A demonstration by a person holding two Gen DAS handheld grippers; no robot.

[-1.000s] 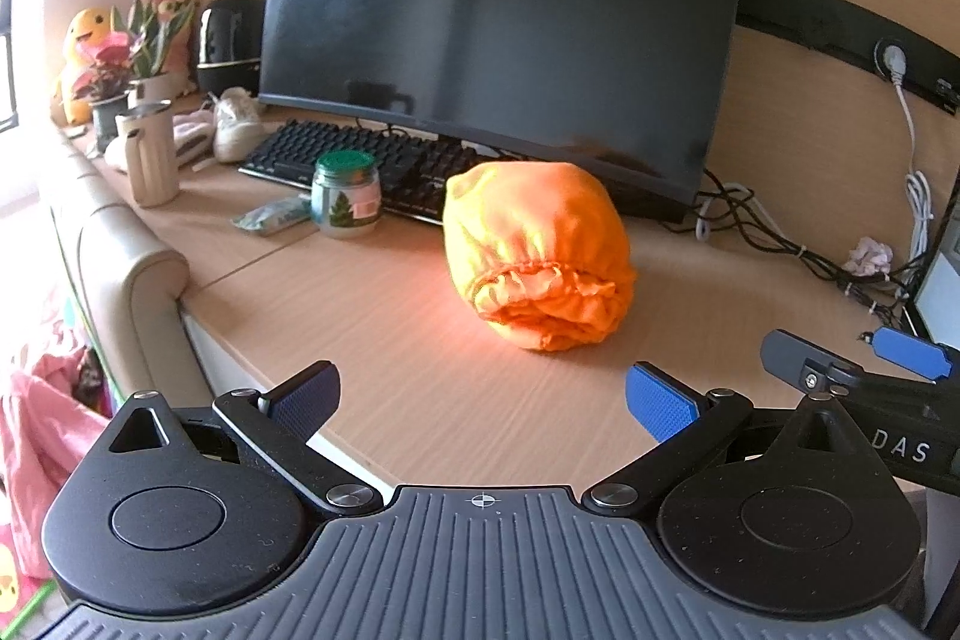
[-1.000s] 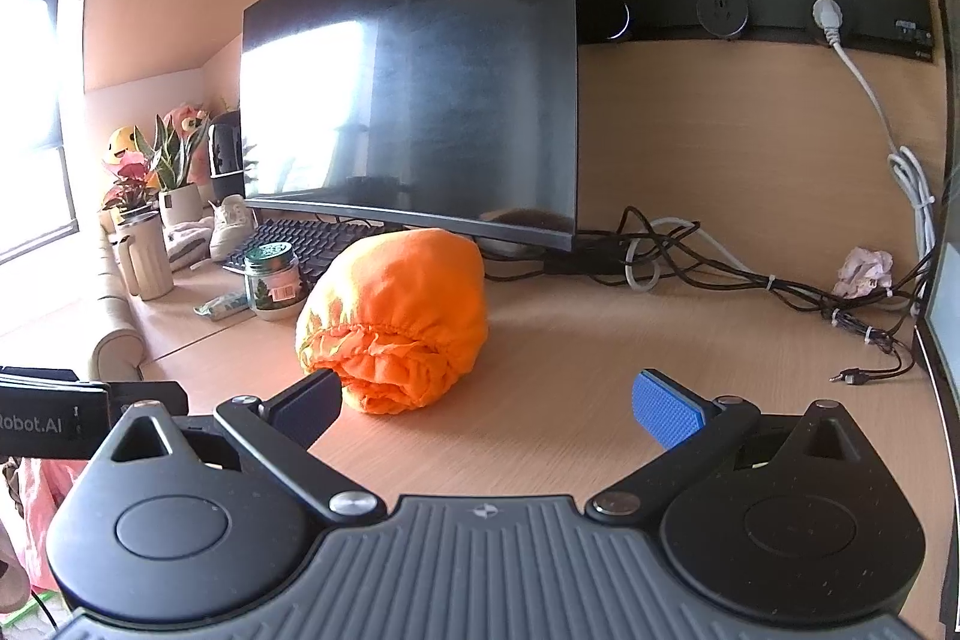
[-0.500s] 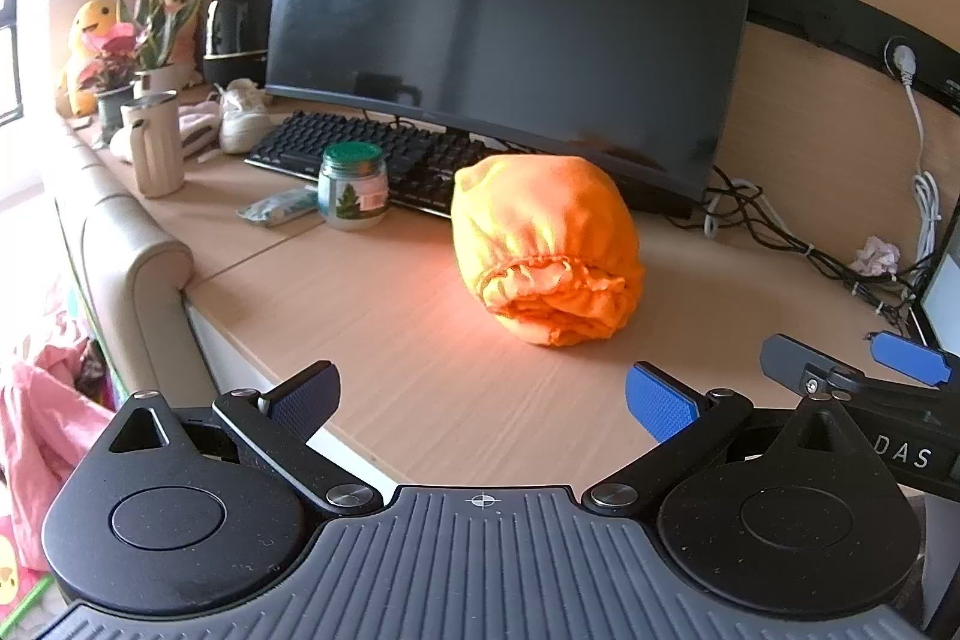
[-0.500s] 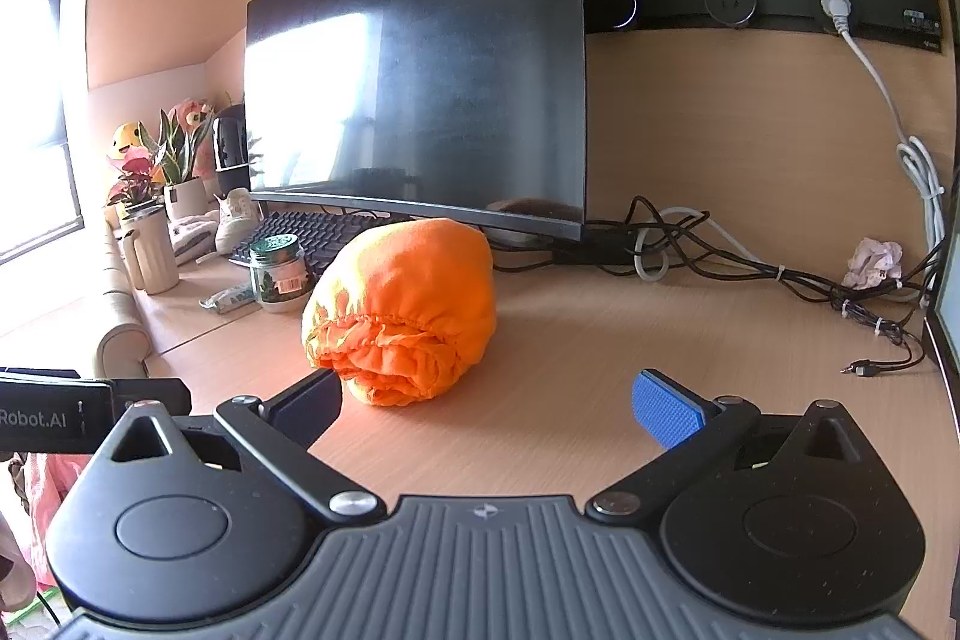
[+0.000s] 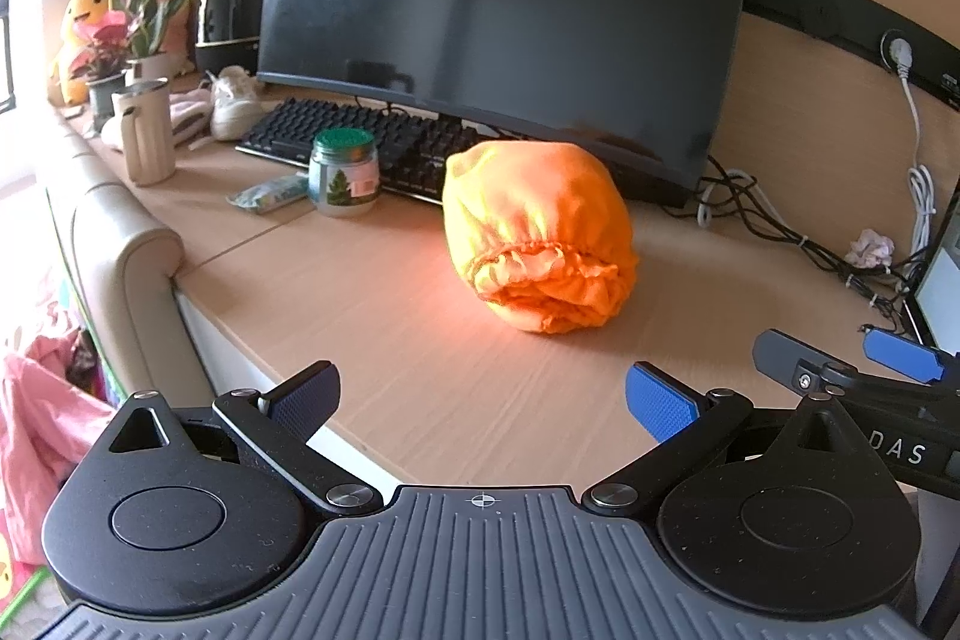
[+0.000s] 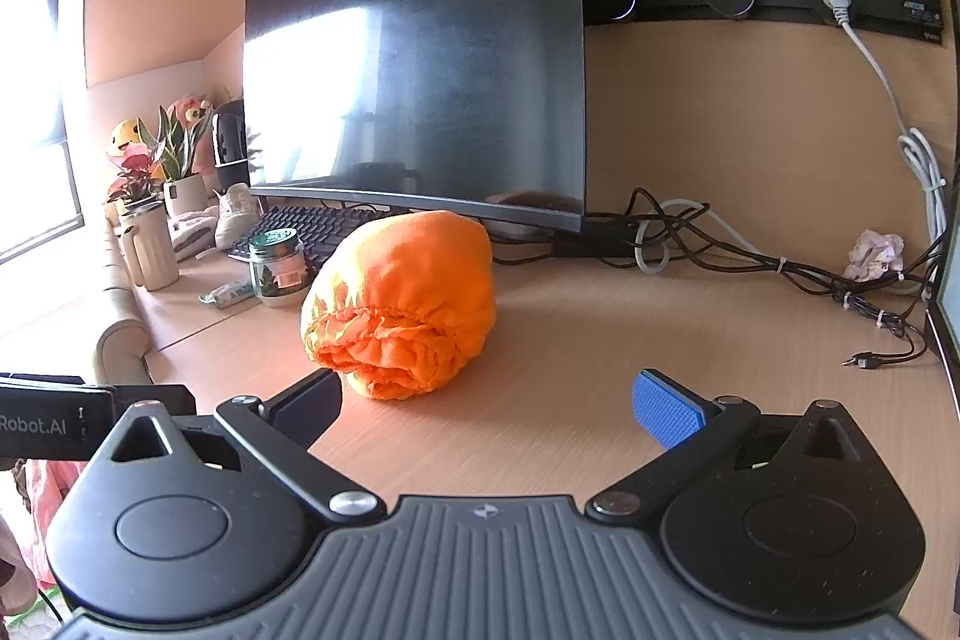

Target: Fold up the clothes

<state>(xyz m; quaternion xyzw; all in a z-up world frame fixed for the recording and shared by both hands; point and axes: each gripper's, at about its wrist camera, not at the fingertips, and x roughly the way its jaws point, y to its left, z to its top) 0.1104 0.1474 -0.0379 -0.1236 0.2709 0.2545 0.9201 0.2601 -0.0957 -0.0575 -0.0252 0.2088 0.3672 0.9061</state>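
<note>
The left gripper (image 5: 483, 397) is released: its two blue-padded fingers stand wide apart with nothing between them, positioned above the near edge of the wooden desk (image 5: 420, 340). The right gripper (image 6: 489, 403) is likewise released and empty, its fingers spread over the desk surface. The task item, an orange garment (image 5: 537, 235) rolled into a compact bundle with a gathered elastic hem facing the cameras, rests on the desk ahead of both grippers and apart from them. From the left gripper it lies ahead and slightly right of centre; from the right gripper the orange garment (image 6: 399, 301) lies ahead and left of centre, just beyond the left finger tip, though whether the tip clears the cloth cannot be confirmed from this angle. In the left wrist view, the right gripper's finger tips appear at the right margin, level with the left gripper. Beyond the bundle stands a large dark monitor (image 5: 510, 10), with a black keyboard (image 5: 366, 142) beneath its lower edge. A green-lidded glass jar (image 5: 343, 172) stands ahead and left of the left gripper, beside the keyboard, and a beige mug (image 5: 146, 130) stands further left. A tangle of black cables (image 6: 780, 262) runs across the desk ahead and right of the right gripper.
</note>
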